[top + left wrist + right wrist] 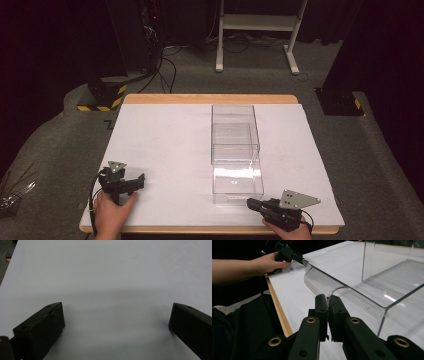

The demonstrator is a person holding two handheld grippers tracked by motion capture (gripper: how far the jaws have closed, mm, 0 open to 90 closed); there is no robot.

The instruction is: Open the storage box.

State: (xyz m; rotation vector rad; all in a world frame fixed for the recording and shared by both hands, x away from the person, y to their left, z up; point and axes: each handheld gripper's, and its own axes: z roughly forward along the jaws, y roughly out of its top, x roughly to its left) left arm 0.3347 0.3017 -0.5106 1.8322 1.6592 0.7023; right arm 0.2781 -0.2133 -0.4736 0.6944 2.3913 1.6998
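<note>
A clear plastic box (232,117) stands on the white table top (160,140), with its clear drawer (237,182) slid out toward the front edge. My right gripper (250,202) sits at the drawer's front right corner. In the right gripper view its jaws (327,298) are shut, with the thin curved front lip of the drawer (322,281) running in between the pads. My left gripper (137,184) rests at the front left of the table, well apart from the box. It stands open (116,315) over bare white surface, nothing between its fingers.
The table's wooden rim (210,98) shows at the back and front. A white desk frame (257,25), cables and a yellow-black striped base (102,97) stand on the grey floor beyond. White surface lies open left of the box.
</note>
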